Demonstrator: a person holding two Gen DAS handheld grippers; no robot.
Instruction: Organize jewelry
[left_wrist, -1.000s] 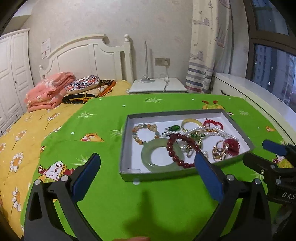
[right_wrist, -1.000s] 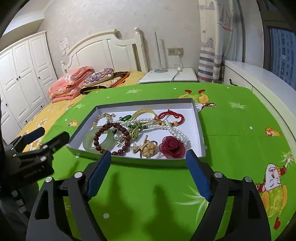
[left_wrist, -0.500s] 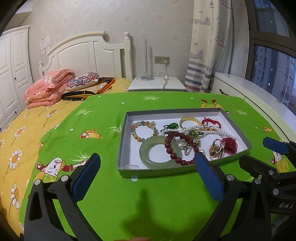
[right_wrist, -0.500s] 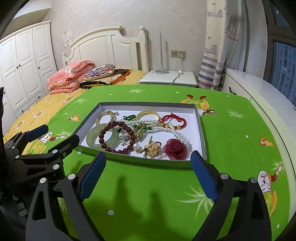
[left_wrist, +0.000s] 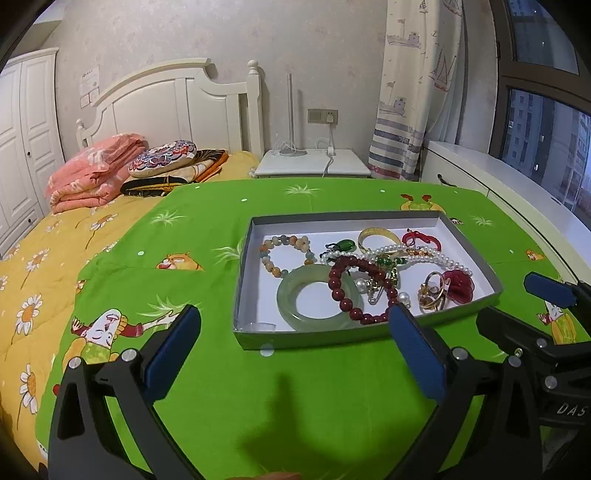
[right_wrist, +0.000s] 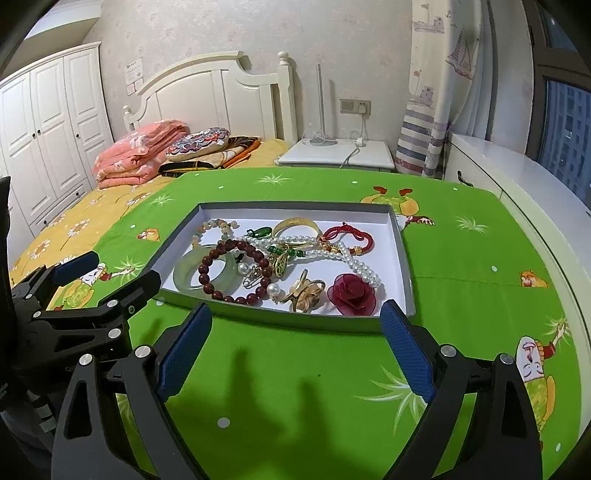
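- The left hand-held gripper (left_wrist: 291, 332) hovers over the green sheet (left_wrist: 295, 398) on the bed, fingers spread wide with nothing between them
- The right hand-held gripper (right_wrist: 295, 325) is likewise spread and empty, just short of the tray's near wall
- The grey tray (right_wrist: 295, 319) lies on the sheet, holding tangled jewelry: a jade bangle (right_wrist: 190, 275), dark red bead bracelet (right_wrist: 236, 271), pearl strand (right_wrist: 354, 264) and red fabric rose (right_wrist: 352, 290)
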